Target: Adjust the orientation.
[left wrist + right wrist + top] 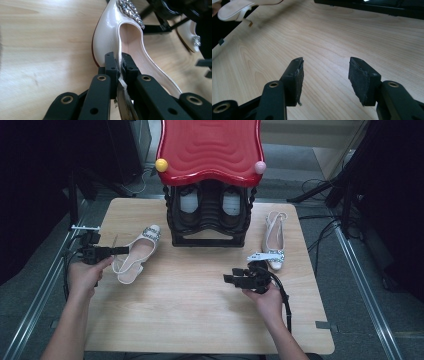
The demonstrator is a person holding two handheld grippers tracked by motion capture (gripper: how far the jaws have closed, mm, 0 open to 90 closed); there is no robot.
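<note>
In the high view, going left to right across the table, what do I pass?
Left tongs shut on the side edge of the left shoe → black shoe rack with the red top → right tongs, open with nothing between them → right shoe lying near the table's right edge.

Take the middle of the counter (200,285) as your clock centre. The shoe rack (210,215) stands at twelve, at the far edge, with a pair of shoes (207,202) inside it and a tray (210,147) on top. At ten lies one shoe (137,252), its toe pointing toward the rack; your left tool (117,251) sits at nine, clamped on that shoe's side edge. At two lies the other shoe (274,240), just right of the rack. Your right tool (227,279) hovers at four, in front of that shoe and apart from it.
</note>
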